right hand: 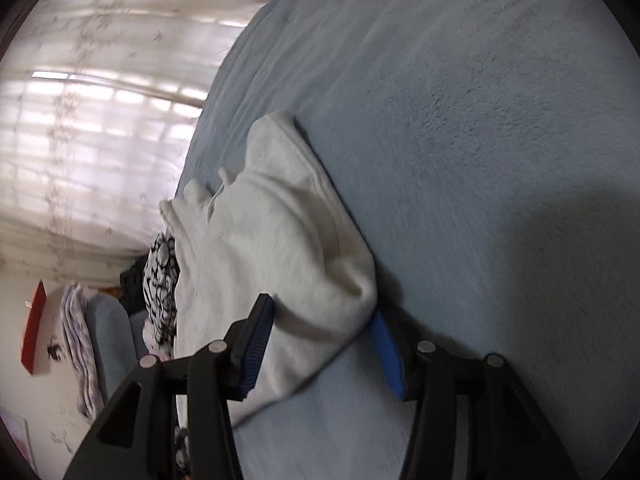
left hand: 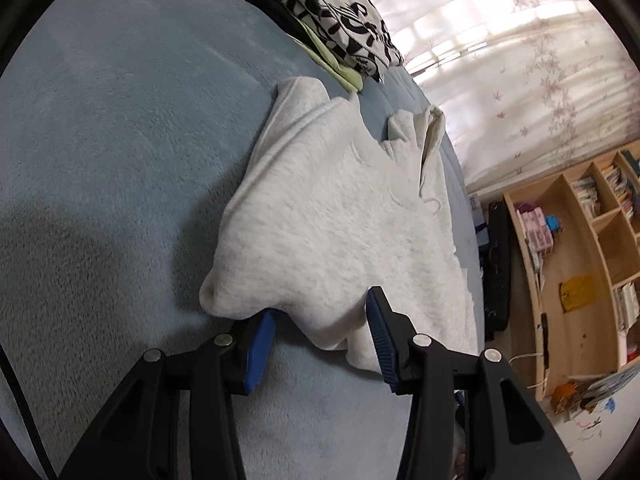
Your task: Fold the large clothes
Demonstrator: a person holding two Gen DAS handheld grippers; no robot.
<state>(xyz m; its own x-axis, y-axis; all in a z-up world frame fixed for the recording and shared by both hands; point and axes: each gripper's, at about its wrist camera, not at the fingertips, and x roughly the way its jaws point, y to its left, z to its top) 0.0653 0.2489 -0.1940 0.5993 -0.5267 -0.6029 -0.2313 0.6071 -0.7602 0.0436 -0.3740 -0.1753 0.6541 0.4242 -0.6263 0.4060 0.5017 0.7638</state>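
A large off-white fleece garment [left hand: 332, 216] lies partly folded on a blue-grey bed [left hand: 120, 140]. My left gripper [left hand: 320, 320] is open, its blue pads on either side of the garment's near corner, one pad tucked under the cloth. In the right wrist view the same garment [right hand: 276, 248] lies on the bed [right hand: 480, 120]. My right gripper [right hand: 324, 320] is open with its pads straddling the other near corner, the cloth bunched between them but not pinched.
A black-and-white patterned garment [left hand: 340, 20] on a yellow-green one lies at the bed's far end; it also shows in the right wrist view [right hand: 162, 280]. Wooden shelves [left hand: 592, 240] stand beyond the bed's right edge. Curtained windows [right hand: 100, 120] lie behind.
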